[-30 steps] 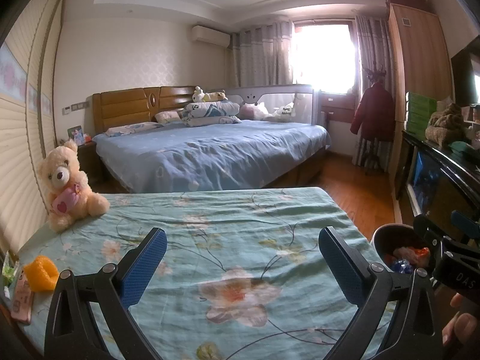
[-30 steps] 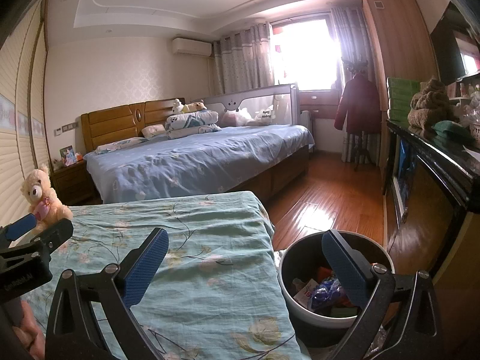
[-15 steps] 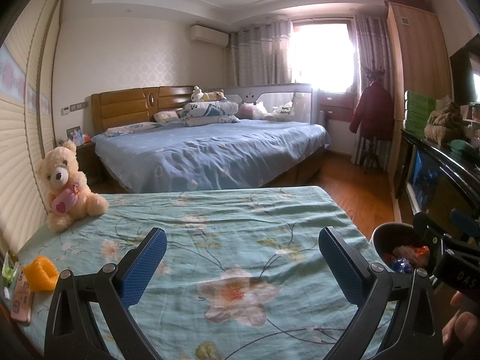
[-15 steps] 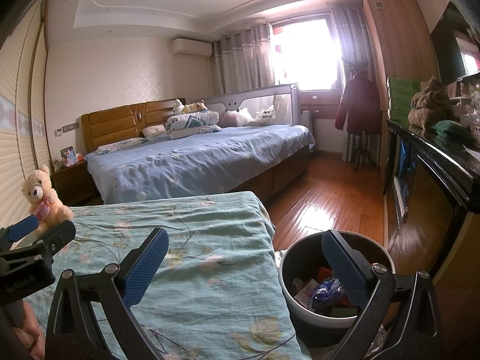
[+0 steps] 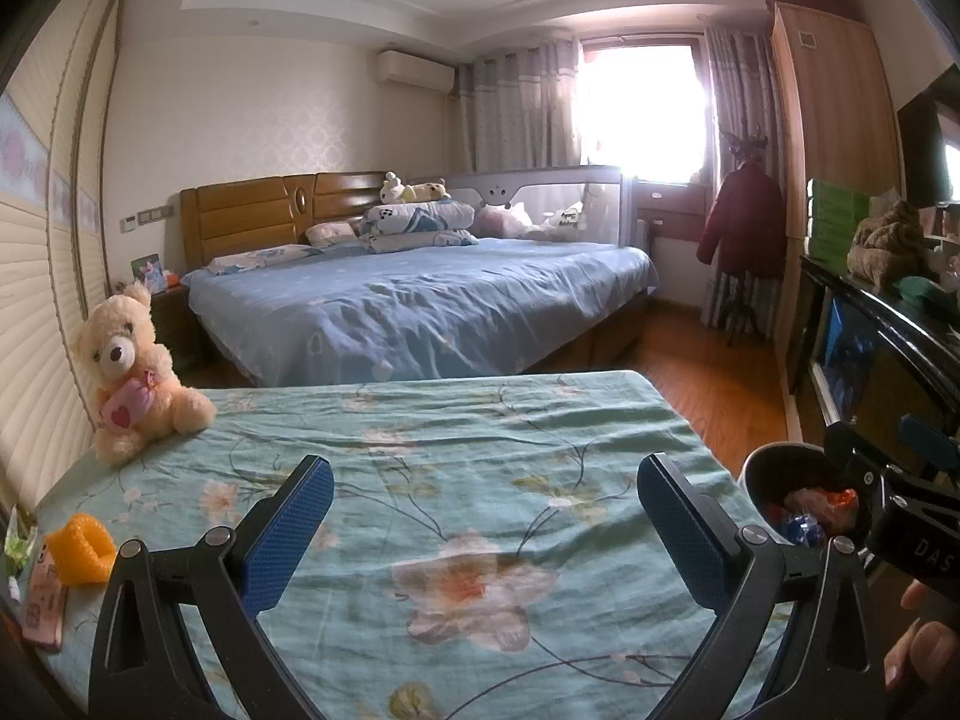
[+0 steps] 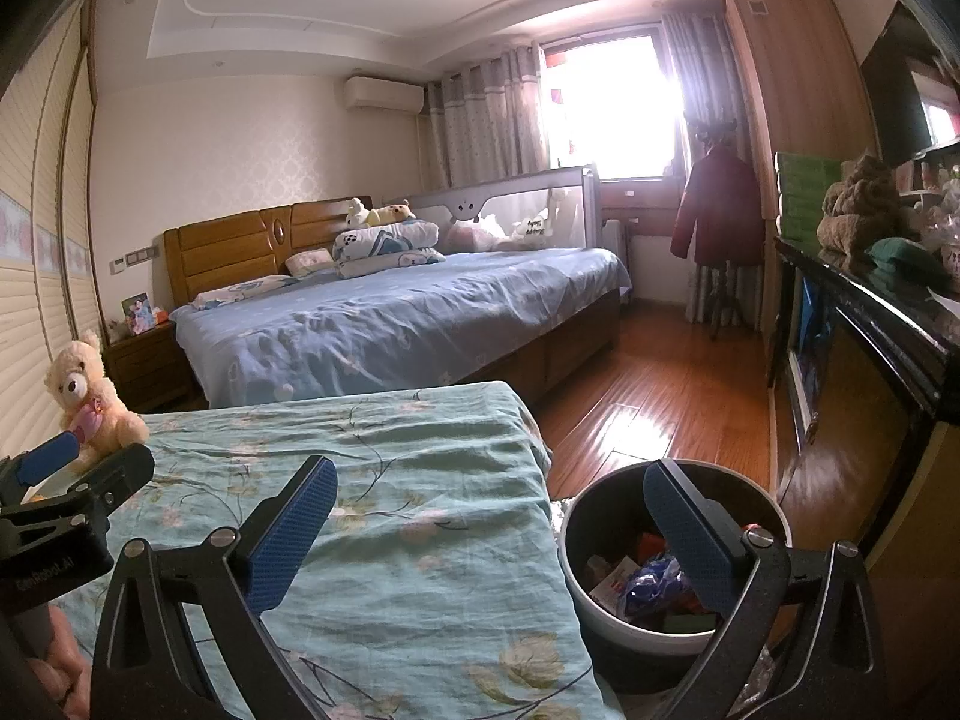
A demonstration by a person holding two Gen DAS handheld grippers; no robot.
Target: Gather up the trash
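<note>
Trash (image 6: pixel 651 585): crumpled wrappers, blue and red among them, lie inside the trash bin (image 6: pixel 606 630), which stands on the wood floor (image 6: pixel 660 408) just beside the right edge of the flowered bed (image 6: pixel 384 516).
Trash bin: dark and round, with a pale lower wall; in the left wrist view its rim (image 5: pixel 757 468) shows at the bed's right edge.
Left tool (image 5: pixel 485 525): jaws spread wide and holding nothing, poised above the flowered bed.
Right tool (image 6: pixel 497 531): jaws spread wide and empty, one blue finger (image 6: pixel 291 534) over the bed, the other over the bin's mouth.
Teddy bear (image 5: pixel 135 375): seated upright at the bed's far left corner, a pink heart pouch on its chest.
Orange object (image 5: pixel 81 547): on the bed's near left edge, just beside a pink phone (image 5: pixel 45 594).
Blue bed (image 5: pixel 420 306): beyond the flowered bed, pillows piled at its wooden headboard.
</note>
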